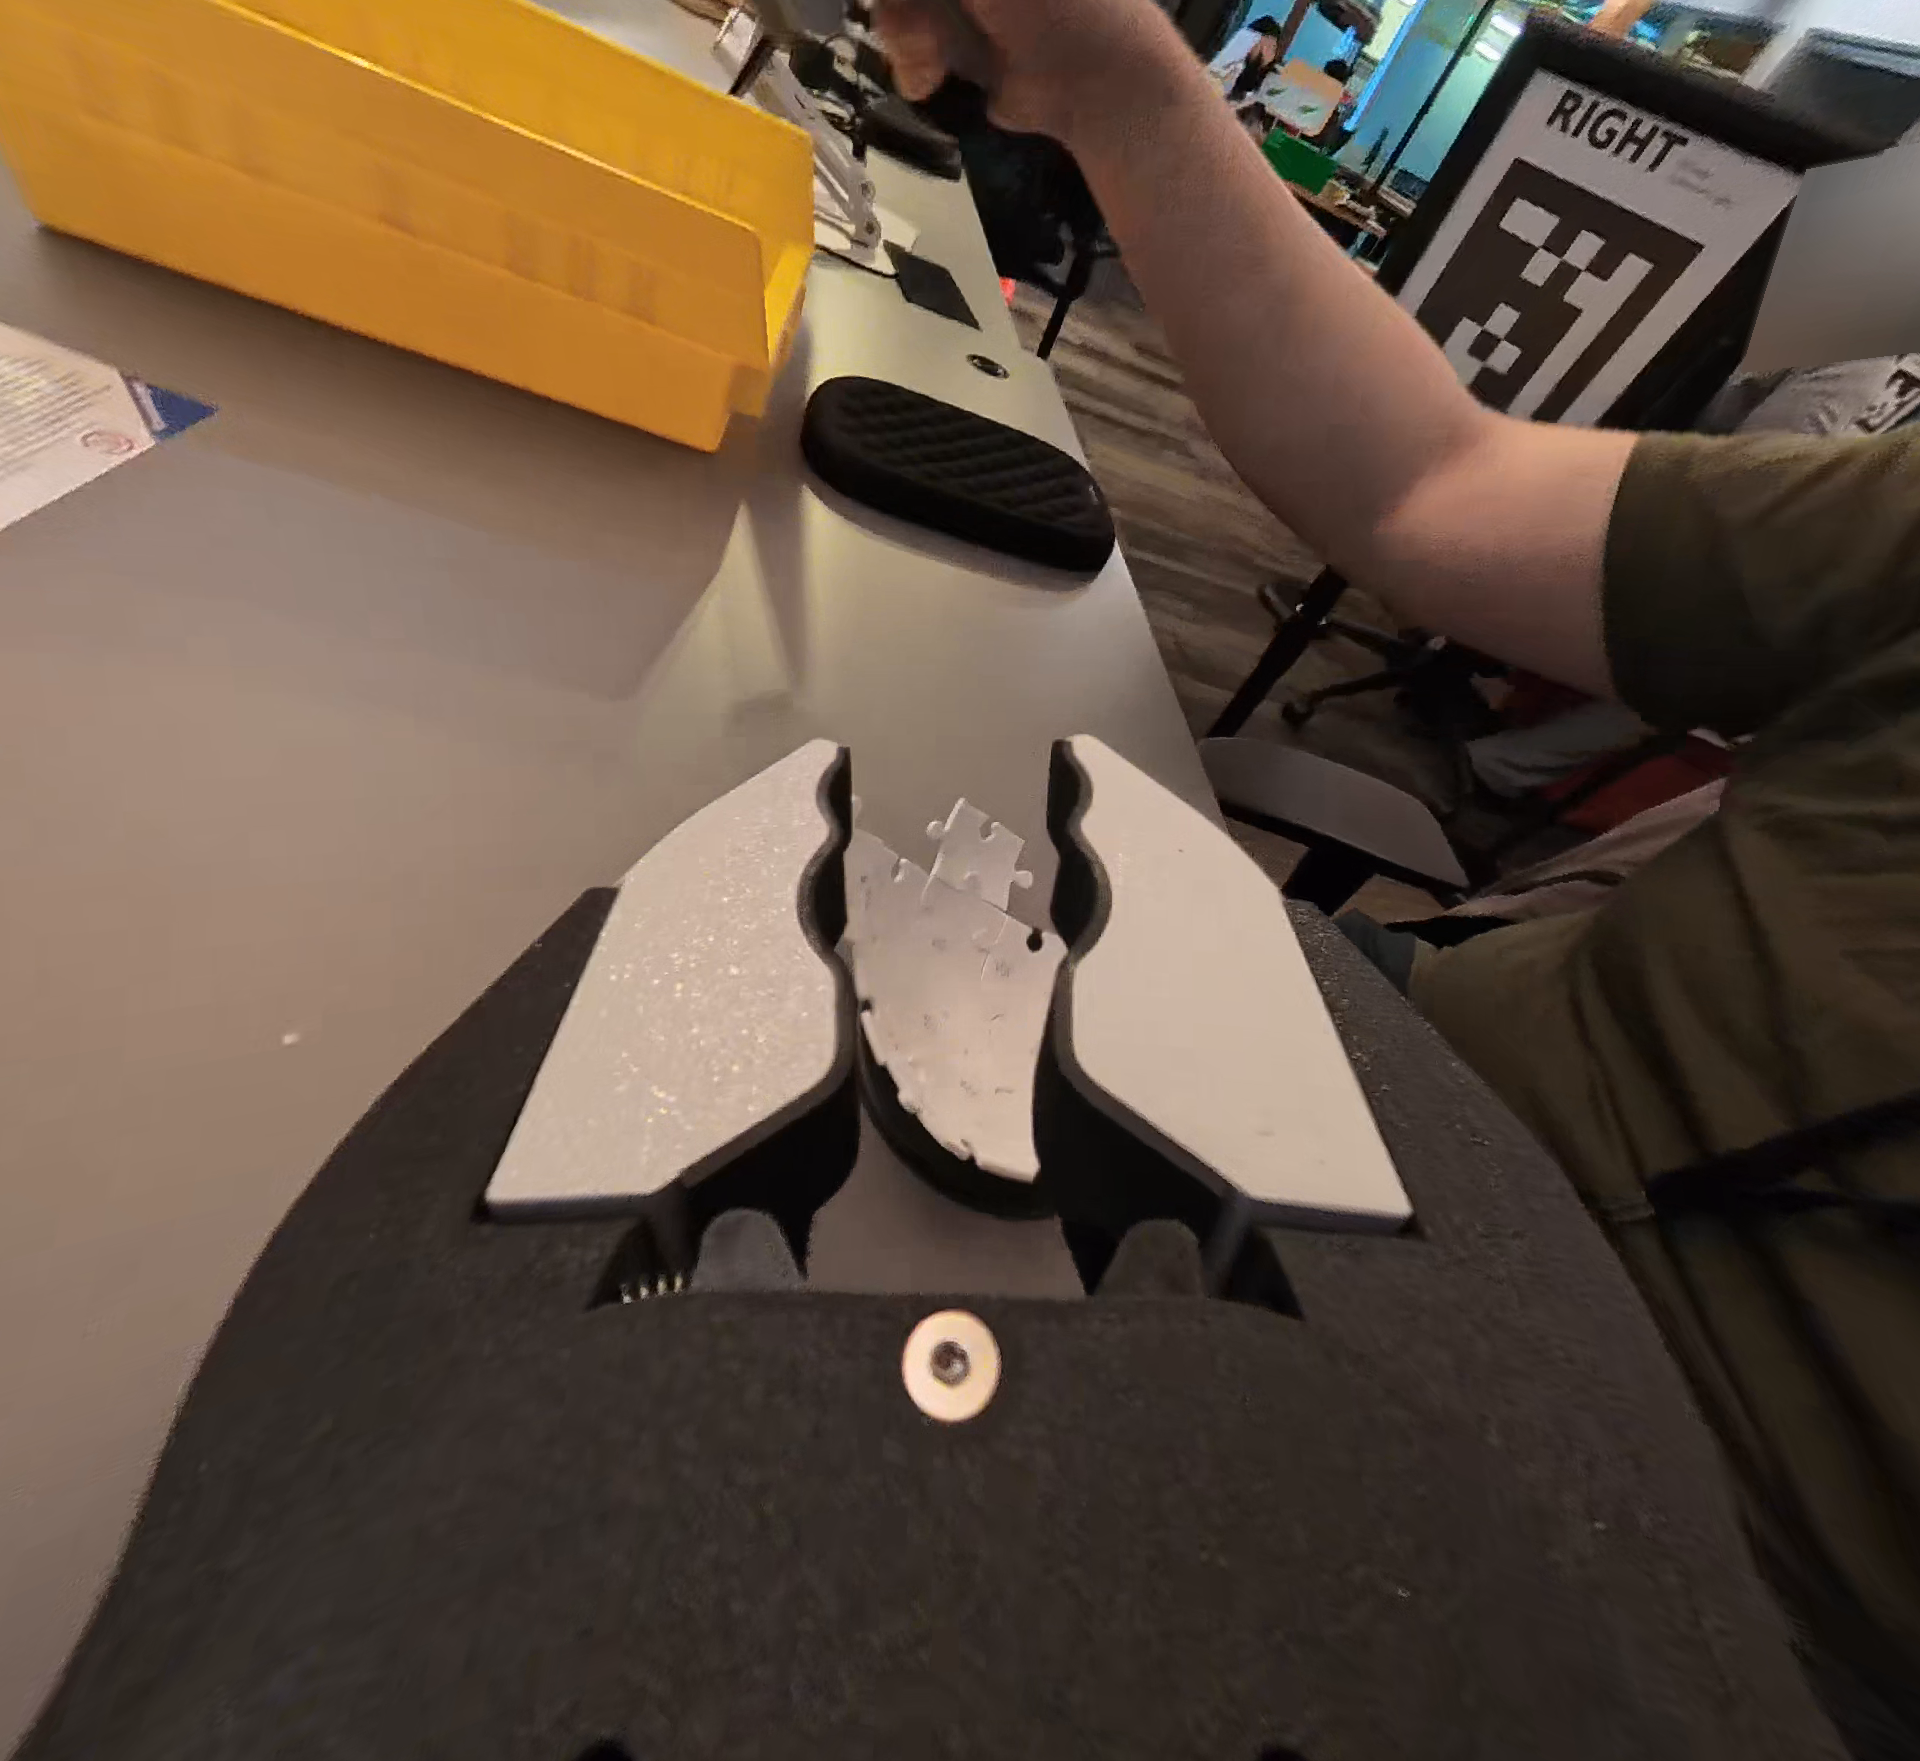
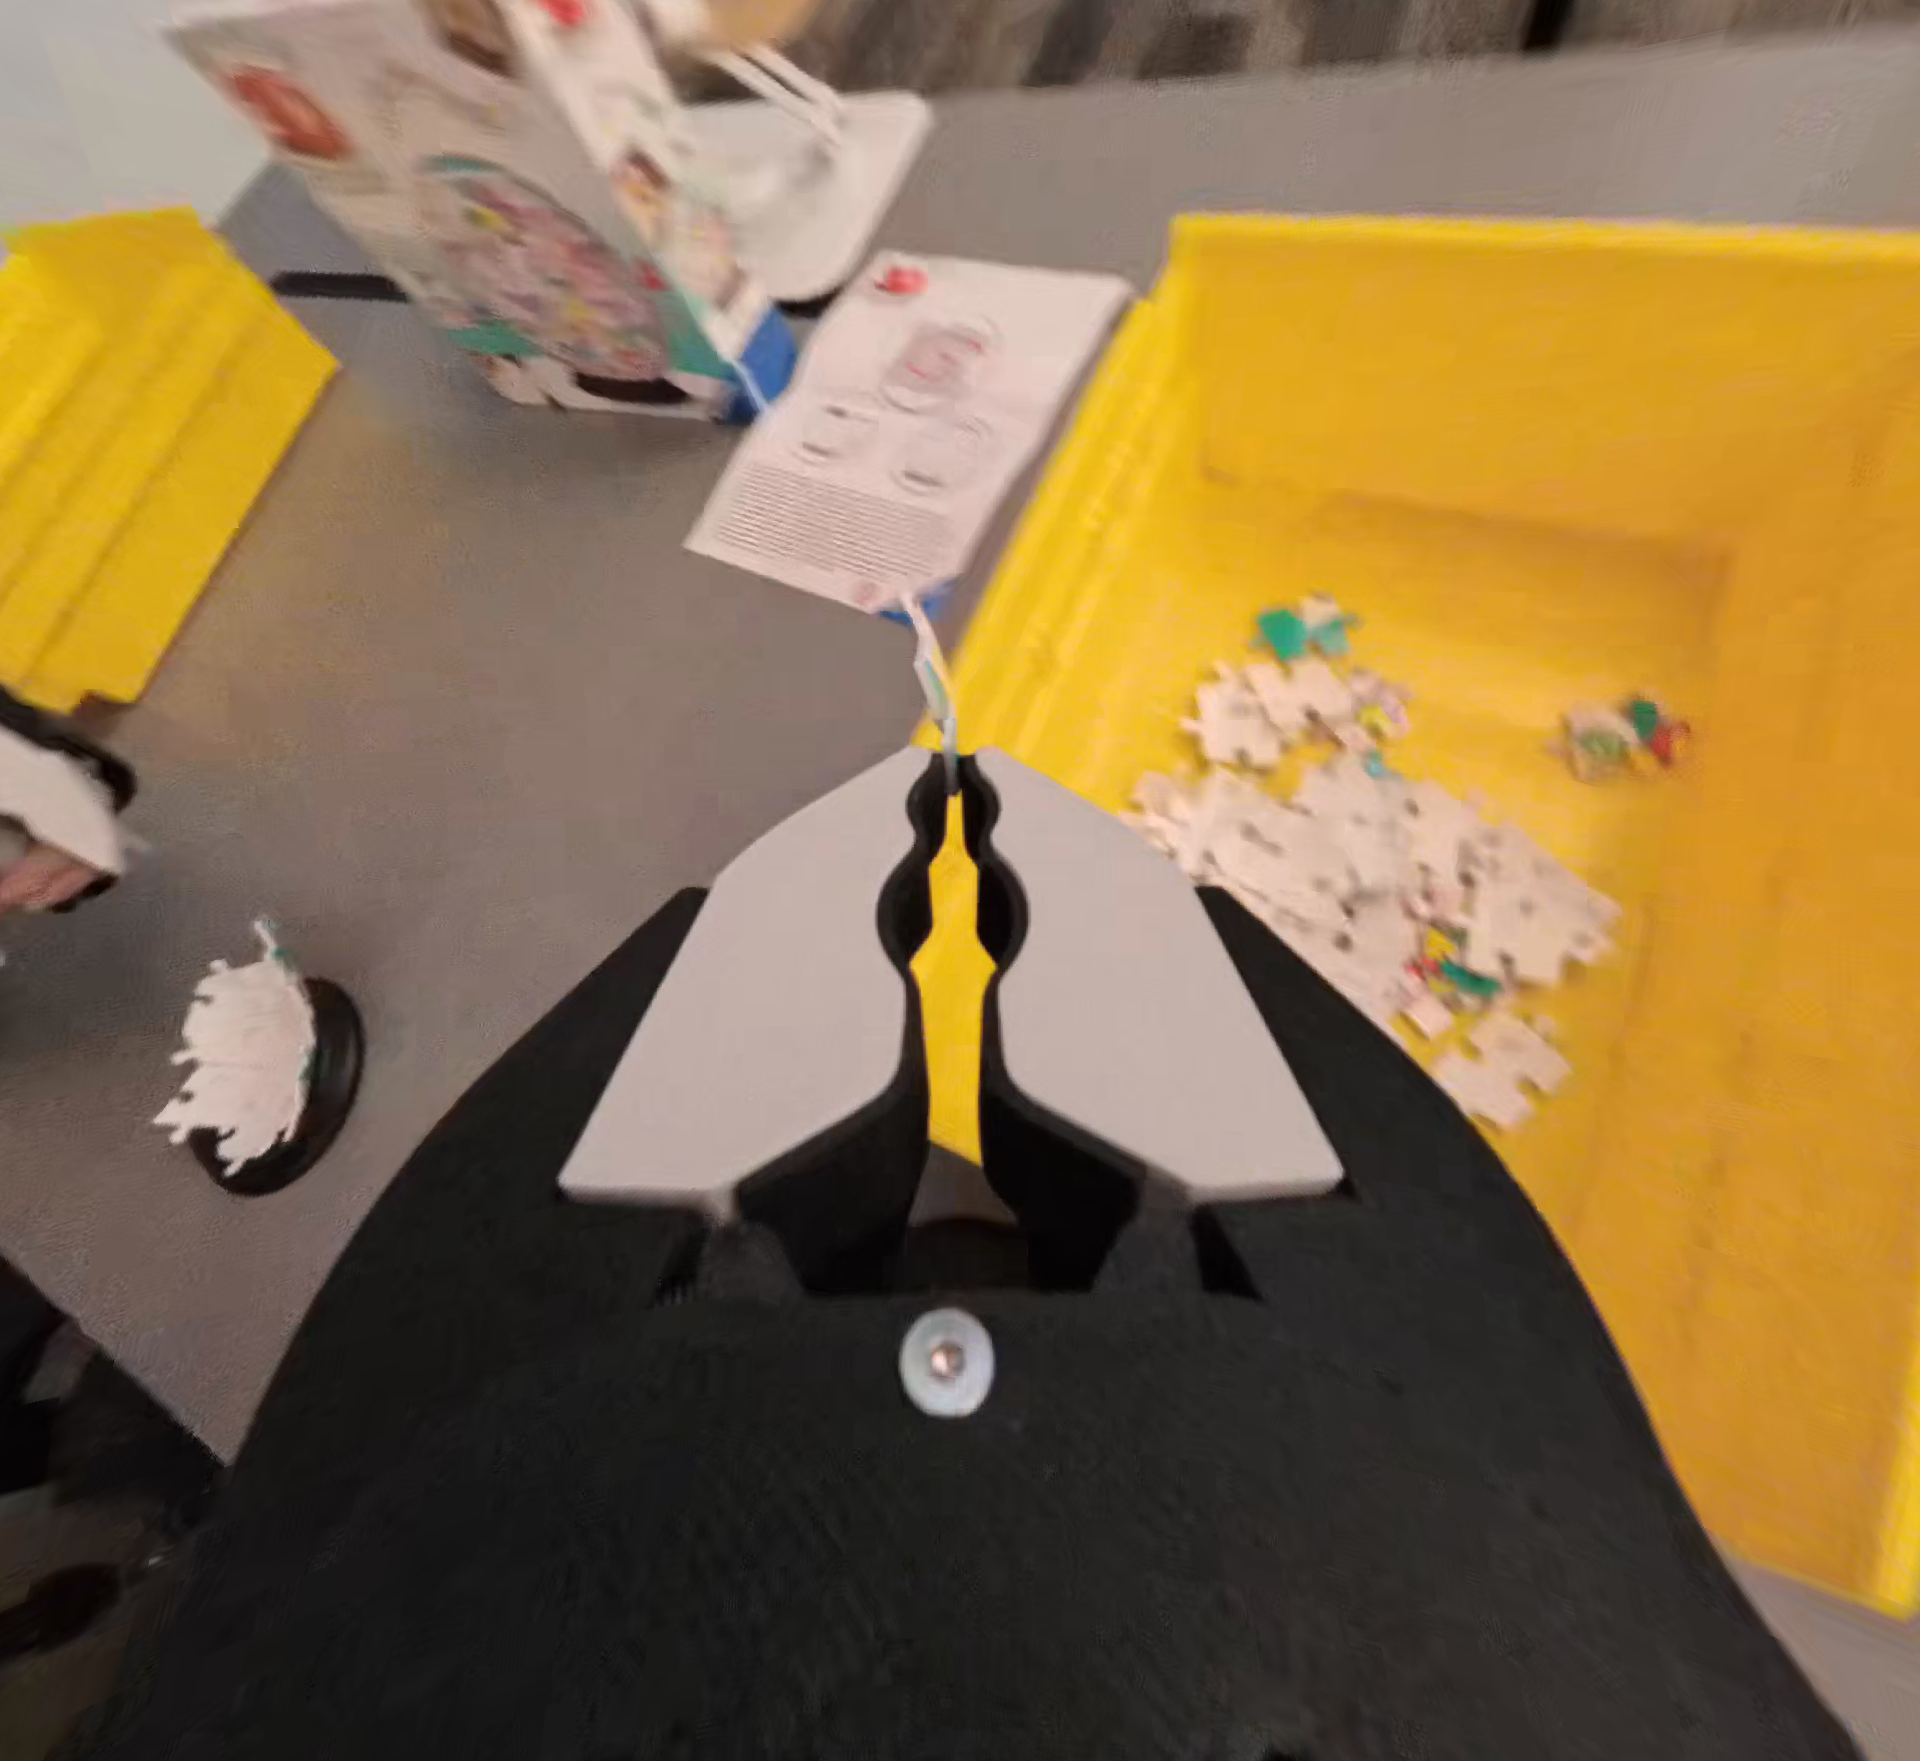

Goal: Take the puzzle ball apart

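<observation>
The rest of the puzzle ball (image 1: pixel 951 994) is a curved white shell of joined pieces on a black stand. It stands on the grey table below and between my left gripper's (image 1: pixel 951 755) fingers. That gripper is open, and its pads do not press on the shell. The right wrist view shows the shell (image 2: pixel 249 1046) standing by itself at the lower left. My right gripper (image 2: pixel 951 757) is shut on a thin puzzle piece (image 2: pixel 933 683), seen edge-on at its fingertips, above the near rim of a yellow bin (image 2: pixel 1351 381). Several loose pieces (image 2: pixel 1371 859) lie in that bin.
The yellow bin also shows at the left wrist view's upper left (image 1: pixel 416 153). A second yellow bin (image 2: pixel 135 444), the puzzle box (image 2: pixel 499 205) and a leaflet (image 2: pixel 904 433) lie on the table. A black pad (image 1: pixel 956 475) sits by the table's right edge. A person's arm (image 1: pixel 1299 340) reaches across. Spacing between my two grippers at the tips: around 35 cm.
</observation>
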Available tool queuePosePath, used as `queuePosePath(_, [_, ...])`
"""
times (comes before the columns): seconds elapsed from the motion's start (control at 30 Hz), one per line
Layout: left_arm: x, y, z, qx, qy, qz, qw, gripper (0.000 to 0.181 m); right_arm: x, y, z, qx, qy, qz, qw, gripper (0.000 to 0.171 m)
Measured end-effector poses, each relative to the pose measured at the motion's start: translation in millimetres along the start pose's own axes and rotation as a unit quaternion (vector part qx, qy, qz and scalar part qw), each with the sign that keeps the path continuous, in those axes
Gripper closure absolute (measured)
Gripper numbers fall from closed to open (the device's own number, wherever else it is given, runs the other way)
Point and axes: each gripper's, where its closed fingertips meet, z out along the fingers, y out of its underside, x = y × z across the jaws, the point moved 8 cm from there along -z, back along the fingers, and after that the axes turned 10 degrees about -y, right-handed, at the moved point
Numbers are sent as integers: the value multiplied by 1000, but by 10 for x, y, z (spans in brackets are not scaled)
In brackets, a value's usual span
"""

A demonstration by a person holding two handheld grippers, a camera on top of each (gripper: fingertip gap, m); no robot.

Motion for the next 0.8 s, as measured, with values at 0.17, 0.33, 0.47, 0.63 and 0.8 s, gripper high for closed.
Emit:
queuePosePath(0.17, [52,46,73,-12,-1,39,999,146,825,386,131,-55,8,156,986,161])
queuePosePath(0.33, [12,17,-7,27,-28,47,998,140,797,411,46,-35,96,105,989,142])
queuePosePath(0.47, [-64,108,38,-8,-51,49,997,144,-242,275,59,75,58,-76,993,144])
queuePosePath(0.63, [-147,237,227,-69,-72,51,994,140,-1683,1022,946,-63,-251,-111,960,143])
queuePosePath(0.8, [-203,236,365,-106,-32,20,994,145,-1982,1467,1458,-159,-279,-106,941,136])
